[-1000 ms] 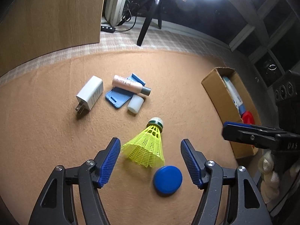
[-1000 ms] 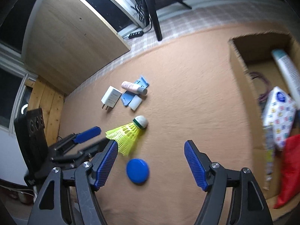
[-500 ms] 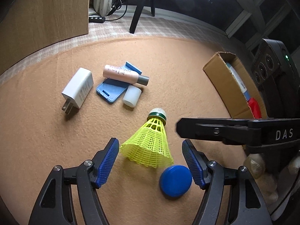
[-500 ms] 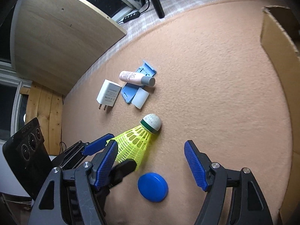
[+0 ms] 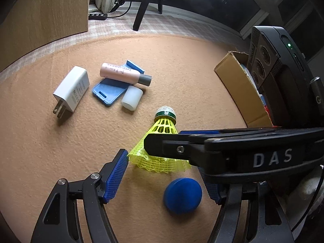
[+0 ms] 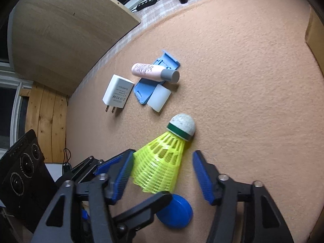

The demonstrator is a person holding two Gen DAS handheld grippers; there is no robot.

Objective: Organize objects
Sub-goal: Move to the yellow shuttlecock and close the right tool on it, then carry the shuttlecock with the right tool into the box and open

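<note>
A yellow shuttlecock [image 6: 162, 162] with a white cork tip lies on the tan carpet. Its mesh skirt sits between the blue pads of my right gripper [image 6: 163, 174]. The jaws are closing; the left pad is at the skirt's edge and the right pad stands clear of it. My left gripper [image 5: 164, 180] is open just behind the shuttlecock [image 5: 162, 141], with a blue disc [image 5: 183, 195] between its fingers. One black finger of the right gripper crosses the left wrist view and hides part of the skirt and the left gripper's right pad.
Farther back lie a white plug charger [image 5: 71, 90], a pink tube [image 5: 123, 74] on a blue flat holder [image 5: 109, 92] and a white cap [image 5: 131, 98]. A cardboard box [image 5: 237, 81] with items stands at the right. A wooden board [image 5: 40, 14] leans at the back left.
My right gripper has moved in and down over the shuttlecock, and its jaws have narrowed around the skirt. Its finger now crosses the left wrist view. The left gripper sank slightly.
</note>
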